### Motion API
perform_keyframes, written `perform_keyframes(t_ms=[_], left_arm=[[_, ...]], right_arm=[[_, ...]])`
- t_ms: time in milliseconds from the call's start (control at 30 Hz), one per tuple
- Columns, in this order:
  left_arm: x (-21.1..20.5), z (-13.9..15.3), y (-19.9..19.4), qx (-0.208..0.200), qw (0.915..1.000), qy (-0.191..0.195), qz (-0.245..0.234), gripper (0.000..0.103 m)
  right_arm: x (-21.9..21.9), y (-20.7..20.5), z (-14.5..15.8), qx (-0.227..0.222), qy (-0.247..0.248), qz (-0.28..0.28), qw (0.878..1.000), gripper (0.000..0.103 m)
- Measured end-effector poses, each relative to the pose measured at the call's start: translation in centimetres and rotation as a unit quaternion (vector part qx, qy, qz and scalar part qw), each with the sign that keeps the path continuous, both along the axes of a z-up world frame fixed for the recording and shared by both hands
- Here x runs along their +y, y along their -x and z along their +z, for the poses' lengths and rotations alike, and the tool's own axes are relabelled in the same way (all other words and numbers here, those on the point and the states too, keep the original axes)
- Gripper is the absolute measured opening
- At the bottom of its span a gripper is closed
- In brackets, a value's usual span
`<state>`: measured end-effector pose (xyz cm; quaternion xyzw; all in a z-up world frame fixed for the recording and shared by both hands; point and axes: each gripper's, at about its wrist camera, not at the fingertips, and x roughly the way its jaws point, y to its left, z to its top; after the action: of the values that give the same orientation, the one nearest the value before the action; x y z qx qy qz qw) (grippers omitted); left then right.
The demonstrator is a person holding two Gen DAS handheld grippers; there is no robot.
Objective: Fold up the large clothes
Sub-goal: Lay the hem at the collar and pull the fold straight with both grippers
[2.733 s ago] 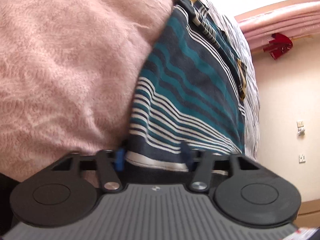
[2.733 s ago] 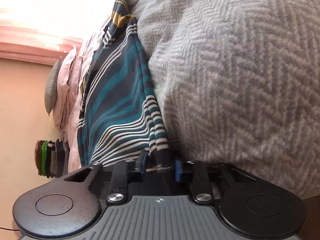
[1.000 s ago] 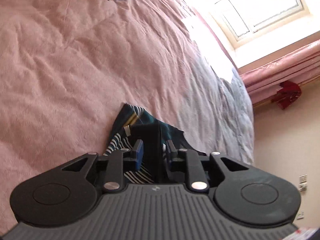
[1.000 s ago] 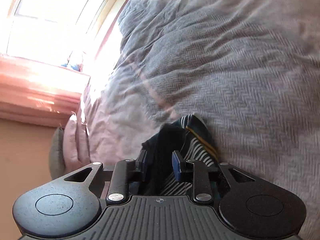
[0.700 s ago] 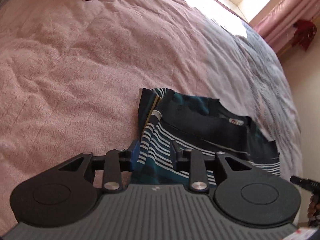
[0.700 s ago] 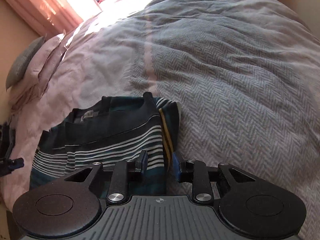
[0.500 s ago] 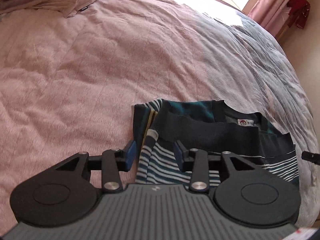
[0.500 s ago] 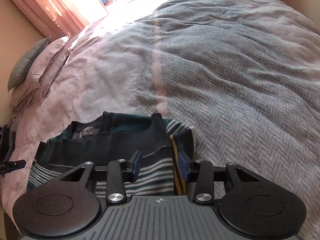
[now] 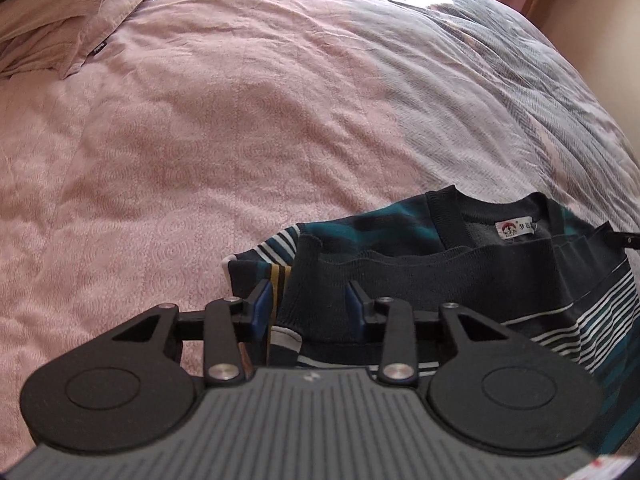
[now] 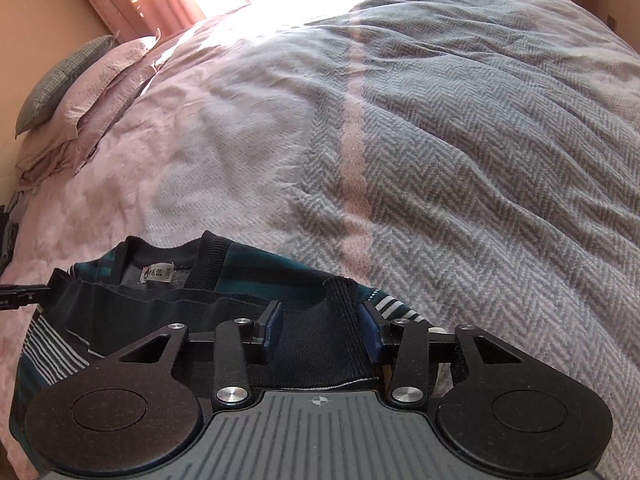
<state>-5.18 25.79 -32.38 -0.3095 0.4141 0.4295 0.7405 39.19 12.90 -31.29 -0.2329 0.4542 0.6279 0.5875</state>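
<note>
Hem of striped sweater (image 9: 460, 276) laid over collar; left gripper (image 9: 308, 308) & right gripper (image 10: 322, 330) spread, closing, cloth loose between. Next, prob.: withdraw, smooth fold.

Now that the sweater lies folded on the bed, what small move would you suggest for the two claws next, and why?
Probably draw both claws straight back. The sweater already lies doubled on the bed, hem band over the collar. The left claw and right claw are closing slightly, yet their pads seem clear of the fabric between them, so nothing should drag.
</note>
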Motion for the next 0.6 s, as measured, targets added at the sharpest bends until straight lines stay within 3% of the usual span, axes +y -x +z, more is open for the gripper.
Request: perform_keyframes(t_ms=[100,267,333,367,400,433,600], left_arm=[[-0.8,0.0,-0.2,0.016,0.9997,-0.020,-0.002,0.033],[-1.1,0.2,-0.3,-0.005,0.9996,-0.025,-0.011,0.030],[-0.5,-0.4,-0.6,0.006,0.9997,-0.017,-0.014,0.024],[-0.2,-0.6,-0.5,0.008,0.9998,-0.015,-0.011,0.022],[0.1,-0.8,-0.4,0.005,0.9999,-0.013,-0.006,0.008],[0.4,-0.9,-0.1,0.002,0.9999,-0.011,0.000,0.001],[0.5,1.2,1.3,-0.032,0.9979,-0.047,0.032,0.001]], right_arm=[[0.0,0.2,0.2,-0.028,0.005,-0.004,1.000,0.038],[0.1,-0.1,0.0,-0.005,0.007,-0.007,1.000,0.038],[0.3,0.1,-0.3,-0.017,0.011,-0.003,1.000,0.028],[0.4,0.1,-0.4,-0.020,0.013,-0.004,1.000,0.004],[0.3,0.0,-0.3,-0.023,0.010,-0.008,1.000,0.000],[0.1,-0.1,0.0,-0.020,-0.002,-0.010,1.000,0.000],[-1.4,-0.8,2.7,-0.026,-0.066,-0.040,0.997,0.000]])
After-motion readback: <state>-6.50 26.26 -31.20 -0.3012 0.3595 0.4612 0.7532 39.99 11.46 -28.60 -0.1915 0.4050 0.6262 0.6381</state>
